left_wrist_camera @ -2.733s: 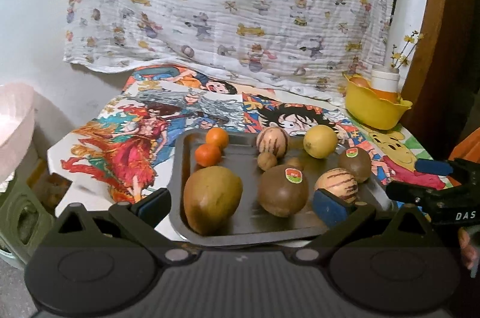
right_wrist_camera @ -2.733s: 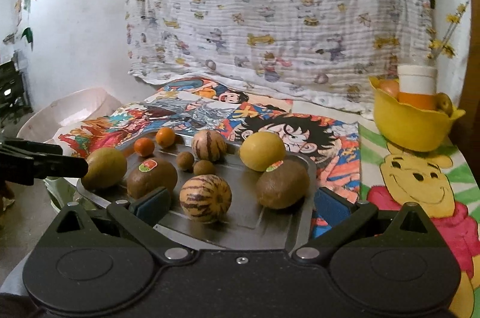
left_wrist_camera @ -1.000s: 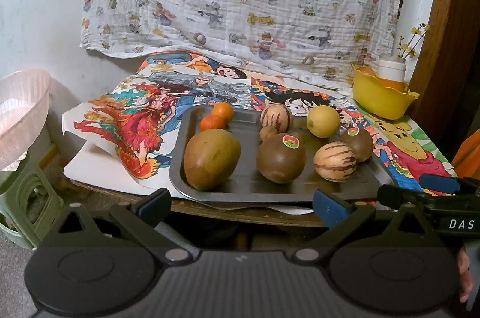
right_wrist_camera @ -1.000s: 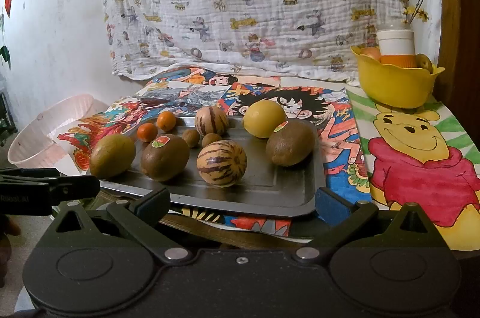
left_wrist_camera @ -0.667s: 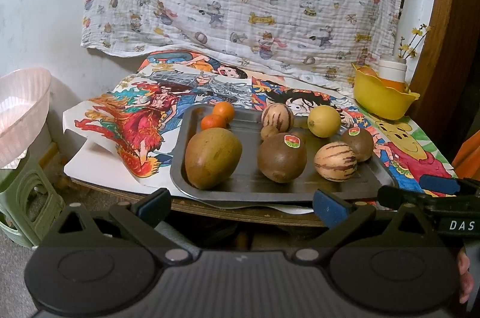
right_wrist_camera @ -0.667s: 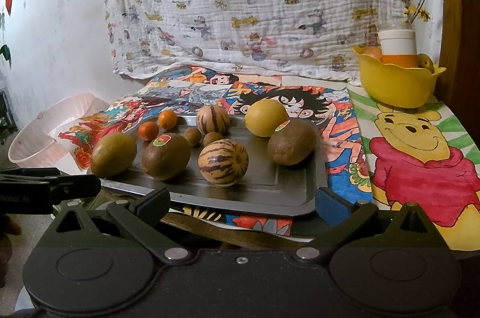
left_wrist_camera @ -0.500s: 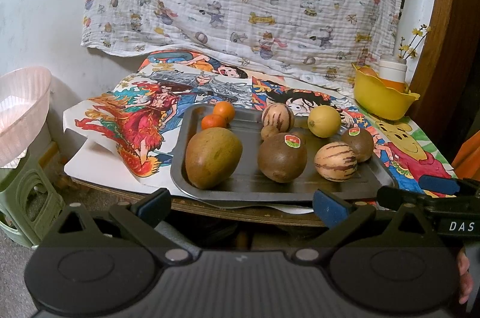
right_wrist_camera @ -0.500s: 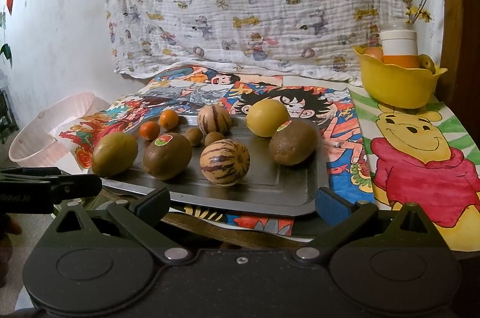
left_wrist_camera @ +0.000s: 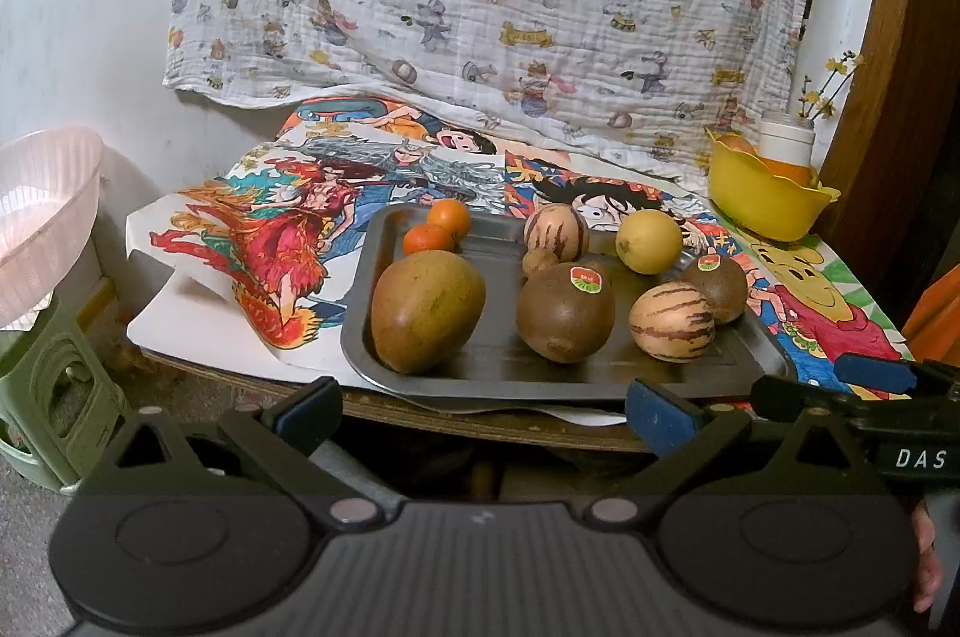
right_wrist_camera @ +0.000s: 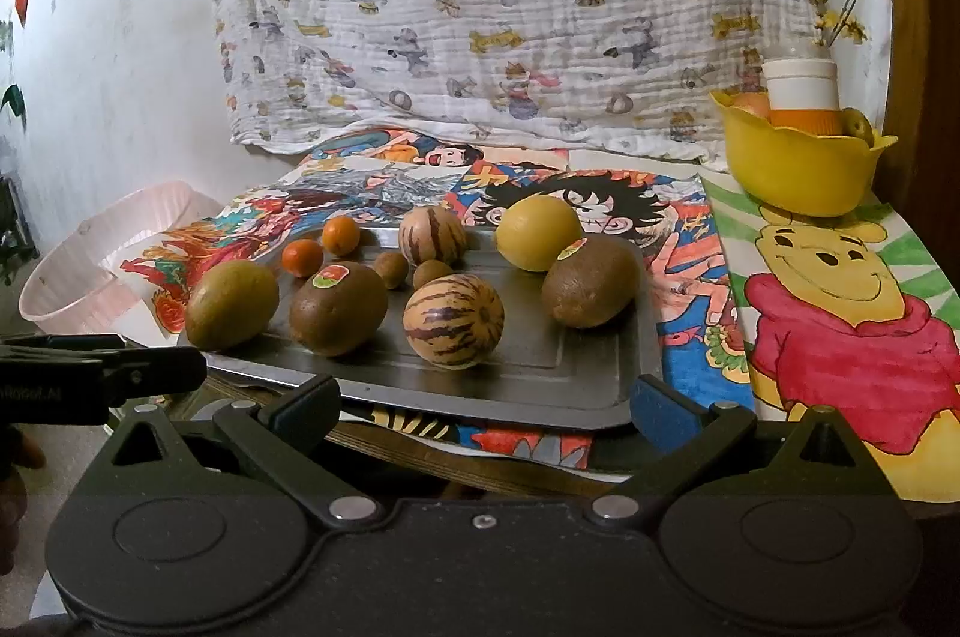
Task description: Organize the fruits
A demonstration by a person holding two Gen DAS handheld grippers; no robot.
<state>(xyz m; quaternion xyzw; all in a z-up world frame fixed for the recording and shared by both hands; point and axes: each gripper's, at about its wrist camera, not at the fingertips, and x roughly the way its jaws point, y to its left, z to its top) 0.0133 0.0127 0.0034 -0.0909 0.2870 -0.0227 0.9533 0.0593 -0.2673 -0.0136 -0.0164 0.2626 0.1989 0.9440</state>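
From my left wrist view, my left hand-held gripper [left_wrist_camera: 483,406] gapes empty short of the desk edge; the tray [left_wrist_camera: 744,361] of fruit lies straight ahead. Right wrist view: right hand-held gripper [right_wrist_camera: 483,406] equally spread, striped melon [right_wrist_camera: 453,320] nearest

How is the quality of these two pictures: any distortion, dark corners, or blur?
Left wrist view: fisheye bending, black corners, fruits on the metal tray sharp. Right wrist view: same curved edges and dark corners, the yellow bowl clear, soft light, a faint sheen on the tray, the wall at far left slightly smeared.
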